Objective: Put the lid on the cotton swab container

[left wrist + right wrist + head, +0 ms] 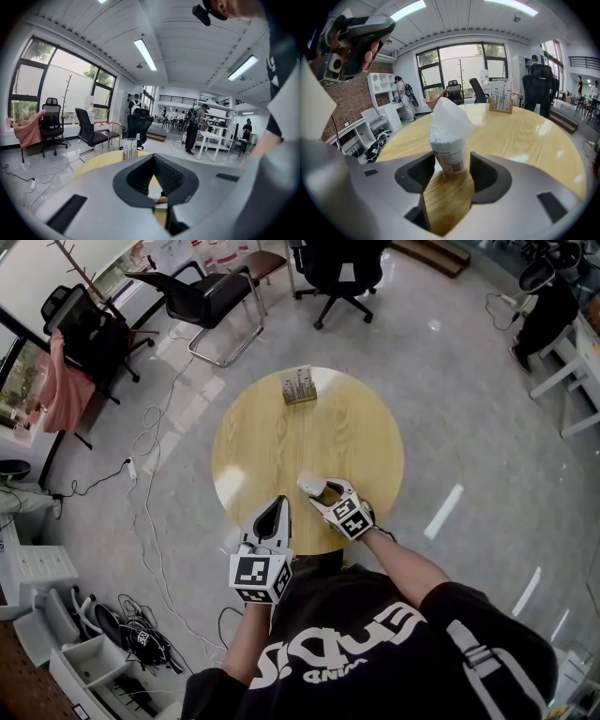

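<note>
Jaws of right gripper [451, 165] stand wide, flanking clear cylindrical plastic cotton swab container [449, 152], which is upright on round wooden table [525, 133]; pad contact unclear. Translucent white lid [449, 112] sits tilted on top. Left gripper [157, 190] closed, empty, by near table edge. Small wooden rack [500, 103] at far edge.

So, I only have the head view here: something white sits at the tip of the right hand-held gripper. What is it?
Observer: The cotton swab container, upright on the table, between the open jaws of the right hand-held gripper.
Operator: Lid on?
Observer: No. The lid stands tilted above the container's mouth, not seated.
Operator: And the left one?
Observer: The left hand-held gripper has its jaws together, with nothing between them.
</note>
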Motion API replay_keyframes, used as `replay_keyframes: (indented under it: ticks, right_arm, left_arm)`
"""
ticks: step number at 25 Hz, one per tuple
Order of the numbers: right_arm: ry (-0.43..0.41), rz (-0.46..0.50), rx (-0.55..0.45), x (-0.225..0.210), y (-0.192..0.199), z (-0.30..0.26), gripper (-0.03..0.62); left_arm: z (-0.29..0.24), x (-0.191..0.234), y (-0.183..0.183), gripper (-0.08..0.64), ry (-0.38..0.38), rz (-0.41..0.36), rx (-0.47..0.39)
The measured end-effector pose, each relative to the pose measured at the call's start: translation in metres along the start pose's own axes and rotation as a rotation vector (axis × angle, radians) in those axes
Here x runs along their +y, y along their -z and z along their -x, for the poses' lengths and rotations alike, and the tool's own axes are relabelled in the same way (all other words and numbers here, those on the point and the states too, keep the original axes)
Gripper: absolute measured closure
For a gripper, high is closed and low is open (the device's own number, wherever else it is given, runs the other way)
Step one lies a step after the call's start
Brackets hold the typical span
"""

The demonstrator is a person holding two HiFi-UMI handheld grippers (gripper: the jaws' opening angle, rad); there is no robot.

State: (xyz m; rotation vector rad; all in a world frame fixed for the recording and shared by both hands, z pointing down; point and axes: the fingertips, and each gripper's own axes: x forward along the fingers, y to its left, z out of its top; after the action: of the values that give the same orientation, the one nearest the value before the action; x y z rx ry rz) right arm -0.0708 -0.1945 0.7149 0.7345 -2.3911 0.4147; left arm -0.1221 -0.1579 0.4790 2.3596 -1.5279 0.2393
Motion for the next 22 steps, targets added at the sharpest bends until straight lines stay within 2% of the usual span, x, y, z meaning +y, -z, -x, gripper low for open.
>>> replay_keyframes:
  ticks: [1,3,11,16,22]
  right_arm:
    - [0.002,0.003,0.001,0.0,0.0,0.0,0.378]
    - [0.003,0.007,-0.001,0.002,0.0,-0.001,0.396]
    - [-0.003,0.019,0.004,0.0,-0.002,-0.001,0.396]
    - [0.007,0.03,0.0,-0.005,0.0,-0.003,0.396]
    - [-0.004,0.002,0.0,-0.001,-0.001,-0.004,0.396]
  left_arm:
    - [-0.001,0.0,0.0,0.549,0.002,0.0,0.001]
    - [-0.003,0.001,0.001,0.549,0.005,-0.001,0.004]
    - [-0.032,0.002,0.015,0.549,0.048,-0.009,0.066]
    - [-0.072,-0.006,0.04,0.549,0.123,-0.038,0.13]
    - [-0.107,-0.001,0.072,0.549,0.144,-0.056,0.218]
